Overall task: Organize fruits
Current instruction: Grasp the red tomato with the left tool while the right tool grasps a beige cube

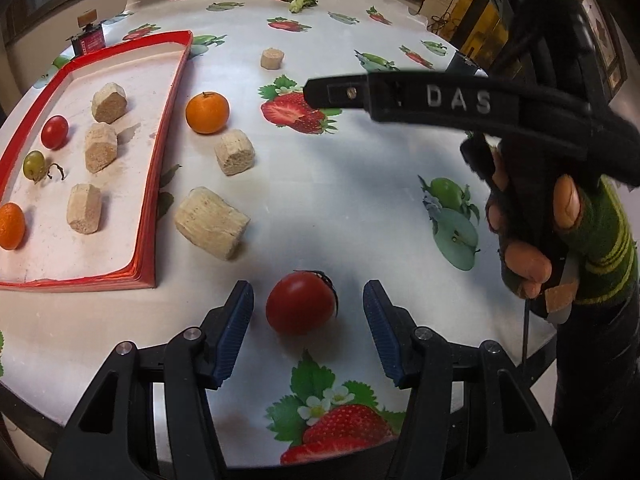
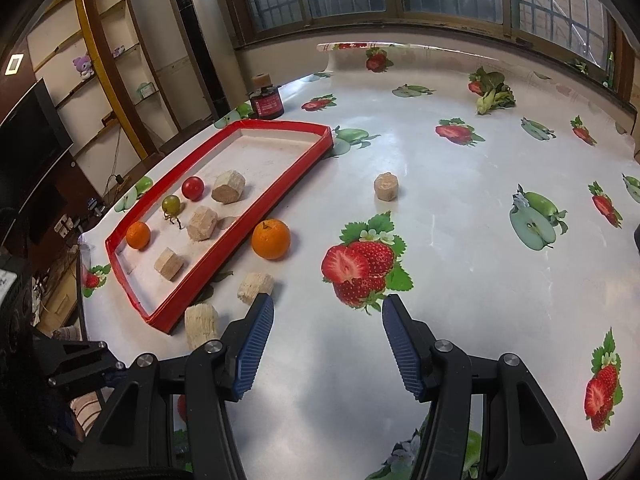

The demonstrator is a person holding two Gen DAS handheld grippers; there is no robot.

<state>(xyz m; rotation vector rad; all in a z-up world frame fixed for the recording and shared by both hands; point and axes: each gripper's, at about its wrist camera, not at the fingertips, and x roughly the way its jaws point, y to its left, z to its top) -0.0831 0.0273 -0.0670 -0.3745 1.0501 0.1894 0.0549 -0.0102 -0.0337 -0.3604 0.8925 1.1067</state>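
A red cherry tomato (image 1: 301, 302) lies on the tablecloth between the open fingers of my left gripper (image 1: 308, 300), untouched. A red-rimmed tray (image 1: 168, 120) at the left holds a small tomato (image 1: 54, 132), a green grape (image 1: 33, 164), a small orange (image 1: 11, 225) and three beige blocks. An orange (image 1: 207, 112) sits on the table just right of the tray; it also shows in the right wrist view (image 2: 270, 239). My right gripper (image 2: 328, 320) is open and empty above bare tablecloth, and its body (image 1: 460, 100) reaches in from the right.
Beige blocks (image 1: 211, 222) (image 1: 234, 152) (image 1: 272, 58) lie on the table beside the tray. A dark red jar (image 2: 266, 100) stands behind the tray (image 2: 288, 176). A small green vegetable (image 2: 490, 98) lies at the far side. The table edge runs close on the left.
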